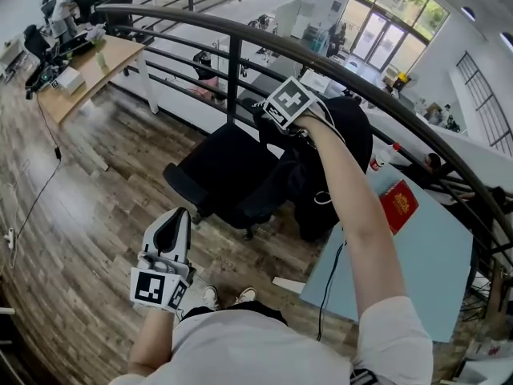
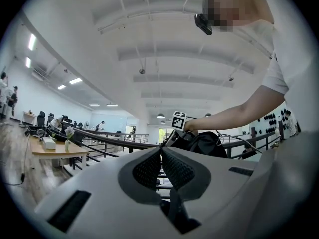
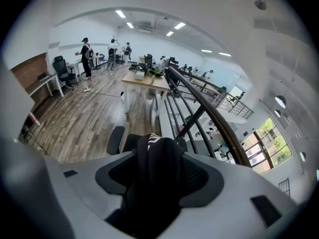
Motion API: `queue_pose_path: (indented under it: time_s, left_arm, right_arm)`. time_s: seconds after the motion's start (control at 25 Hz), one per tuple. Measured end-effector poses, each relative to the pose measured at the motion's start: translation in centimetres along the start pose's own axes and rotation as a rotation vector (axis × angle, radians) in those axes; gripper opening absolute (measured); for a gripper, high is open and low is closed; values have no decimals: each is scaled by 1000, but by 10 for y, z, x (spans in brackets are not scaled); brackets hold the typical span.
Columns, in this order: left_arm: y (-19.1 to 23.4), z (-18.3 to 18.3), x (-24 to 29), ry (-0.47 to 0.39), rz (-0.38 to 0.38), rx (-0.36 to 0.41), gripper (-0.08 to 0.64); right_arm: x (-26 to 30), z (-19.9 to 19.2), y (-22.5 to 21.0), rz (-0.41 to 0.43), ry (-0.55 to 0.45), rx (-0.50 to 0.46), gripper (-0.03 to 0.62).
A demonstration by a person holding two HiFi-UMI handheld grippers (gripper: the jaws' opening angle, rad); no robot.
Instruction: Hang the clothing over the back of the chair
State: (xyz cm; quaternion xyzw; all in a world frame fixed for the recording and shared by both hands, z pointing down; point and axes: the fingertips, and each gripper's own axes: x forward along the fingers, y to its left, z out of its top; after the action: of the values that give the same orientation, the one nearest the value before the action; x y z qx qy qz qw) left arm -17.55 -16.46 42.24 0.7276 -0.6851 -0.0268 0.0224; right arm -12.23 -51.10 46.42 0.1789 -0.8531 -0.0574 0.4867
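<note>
Holds the left tongs point(image 1: 179, 217) low at the near left, above the wooden floor point(image 1: 96, 183), pointing level. Jaws pressed together there, tips meeting, nothing between them. Well apart from the chair point(image 1: 224, 167).

Stretches the right arm out toward the far side, with the right tongs point(image 3: 159, 156) tilted downward at the top of the chair's back. Jaws spread wide there. Between them, a thick fold of the black clothing point(image 1: 311, 181), lying loose in the gap rather than pinched, so released. Hard to tell whether the cloth brushes the pads.

Clothing bunched over the chair's back, to the right of the seat, with part of it hanging down toward the floor and a white cord showing against the black. Seat and armrest bare to the left of it.

Just beyond the chair, a dark railing point(image 1: 240, 46). To the right, a pale blue table point(image 1: 433, 255) with a red booklet point(image 1: 398, 205) on its far corner.
</note>
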Motion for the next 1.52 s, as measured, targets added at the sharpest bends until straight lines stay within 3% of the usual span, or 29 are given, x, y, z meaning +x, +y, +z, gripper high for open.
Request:
queue_pose_path:
  time_s: [0.16,0.44,0.84,1.12,1.2,1.48,1.52]
  left_arm:
    - [3,2,-2,-3,-1,-1,29]
    - [1,-2,-2,1,-12,-18,29]
    - [0,1,-1,-18,-42,-24,29]
    - [2,3,-5,-32,-71,-35,29]
    - [0,4,-6,-35,-86,-38,29]
    - [-5,9,-14,-47,-138,-49,29]
    - [-6,9,-16,-48,-147,-49,29]
  right_arm:
    - [-1,-4,15,54,74,-67,291]
    - [-9,-3,26,64,79,-178,347]
    - [-51,48,33,-40,-30,-282,354]
    - [-72,64,50,-109,-162,-267,351]
    - [-79,64,59,-126,-196,-277,315]
    - [-129,77,97,-182,-428,-261,27]
    - [-138,77,103,-183,-465,-249,21]
